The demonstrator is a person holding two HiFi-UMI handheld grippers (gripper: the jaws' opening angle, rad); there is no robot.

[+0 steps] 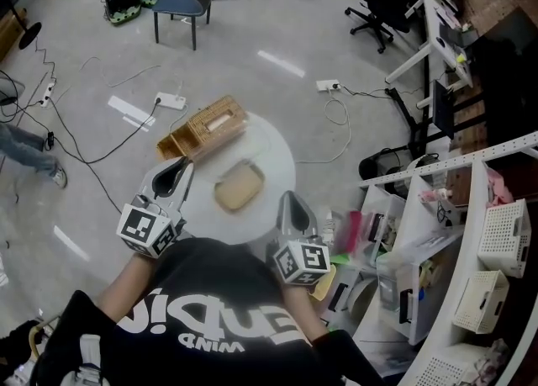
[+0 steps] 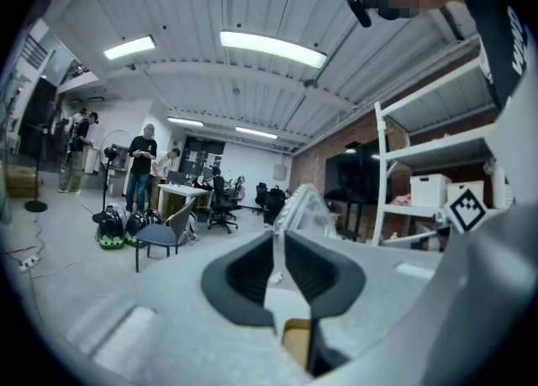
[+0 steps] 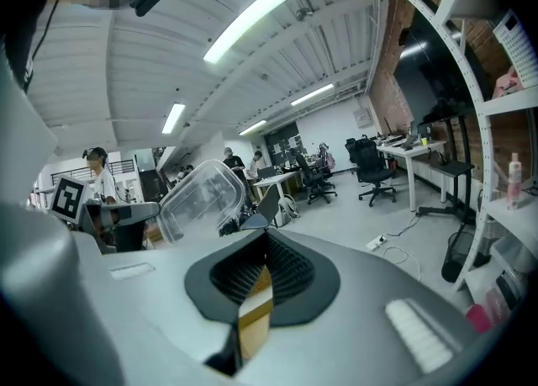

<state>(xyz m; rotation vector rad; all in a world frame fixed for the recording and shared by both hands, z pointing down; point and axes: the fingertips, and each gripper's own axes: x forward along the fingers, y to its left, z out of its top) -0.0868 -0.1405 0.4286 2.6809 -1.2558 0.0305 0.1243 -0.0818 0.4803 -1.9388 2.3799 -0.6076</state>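
Evidently both tools are only poised. The left gripper (image 1: pixel 178 169) at the table's (image 1: pixel 271 150) 8 o'clock edge and the right gripper (image 1: pixel 291 203) at 5 o'clock have their jaws drawn together on nothing, and they flank the plastic box (image 1: pixel 239 186) at centre without touching it. Its contents I cannot tell. A wicker basket (image 1: pixel 207 128) at 11 o'clock holds something pale.
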